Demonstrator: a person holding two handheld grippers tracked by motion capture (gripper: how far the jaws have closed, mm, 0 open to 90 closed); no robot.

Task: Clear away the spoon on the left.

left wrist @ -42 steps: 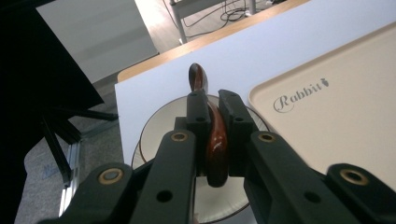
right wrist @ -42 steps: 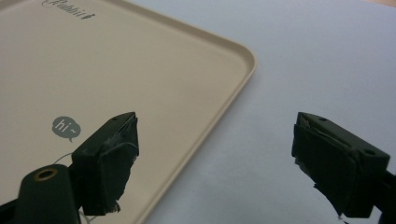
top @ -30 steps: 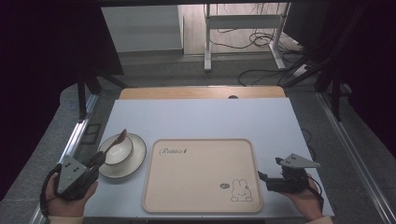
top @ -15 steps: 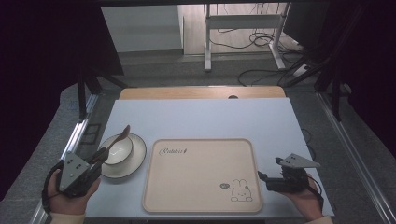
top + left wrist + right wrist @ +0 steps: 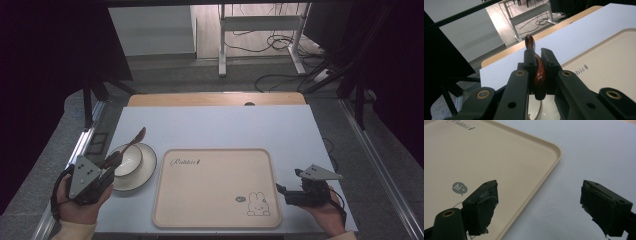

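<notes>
Seen from above: white table [image 5: 215,125] bearing a cream tray [image 5: 215,187] at centre. At left, left gripper [image 5: 111,162] pinching a brown wooden spoon [image 5: 134,139] between closed jaws, above a white bowl [image 5: 127,159] on a saucer [image 5: 142,172]. At right, right gripper [image 5: 280,192] spread wide, empty, just beside the tray's edge.

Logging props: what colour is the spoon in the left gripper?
Glossy reddish-brown spoon, clearest in the left gripper view.
</notes>
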